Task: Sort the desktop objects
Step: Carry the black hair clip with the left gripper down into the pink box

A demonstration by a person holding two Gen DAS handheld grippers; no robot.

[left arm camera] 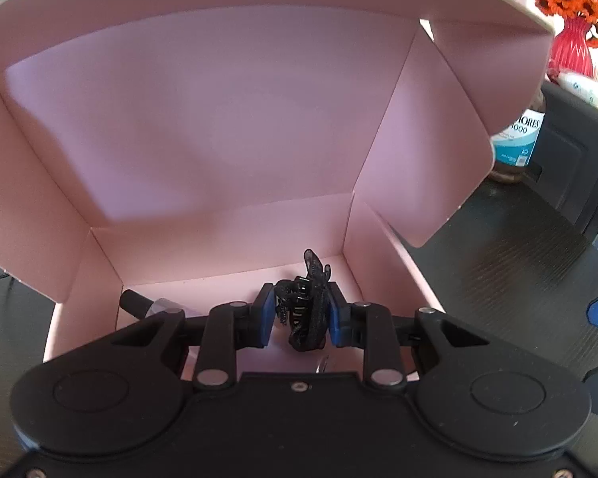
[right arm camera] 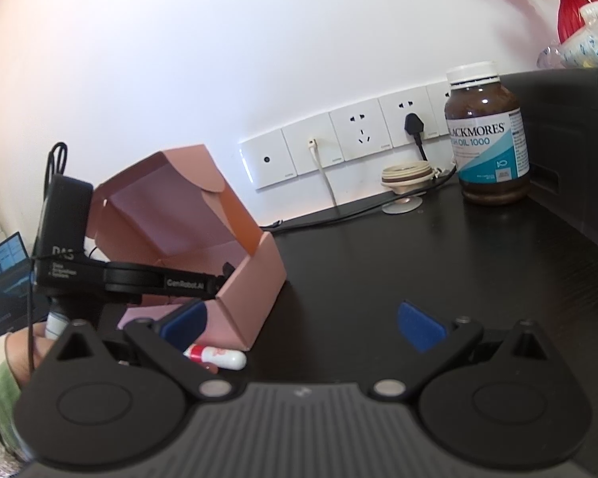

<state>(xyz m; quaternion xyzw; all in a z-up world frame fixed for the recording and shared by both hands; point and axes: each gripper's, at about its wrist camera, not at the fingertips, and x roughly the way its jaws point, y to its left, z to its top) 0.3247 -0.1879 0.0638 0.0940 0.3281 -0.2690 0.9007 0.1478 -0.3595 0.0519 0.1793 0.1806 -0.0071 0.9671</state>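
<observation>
My left gripper [left arm camera: 302, 314] is shut on a black lace hair clip [left arm camera: 307, 306] and holds it inside the open pink cardboard box [left arm camera: 227, 247], just above the box floor. A black-capped clear item [left arm camera: 147, 305] lies on the box floor at the left. In the right wrist view the pink box [right arm camera: 251, 279] stands at the left with the left gripper reaching into it. My right gripper [right arm camera: 303, 324] is open and empty above the dark desk. A small white and red tube [right arm camera: 219, 356] lies on the desk in front of the box, by my right gripper's left finger.
A brown Blackmores fish oil bottle [right arm camera: 488, 135] stands at the back right beside a black device [right arm camera: 574, 151]. A roll of tape [right arm camera: 404, 173], wall sockets [right arm camera: 339, 143] with cables, and a red vase with orange flowers [left arm camera: 572, 46] are behind. A laptop screen [right arm camera: 4, 275] is far left.
</observation>
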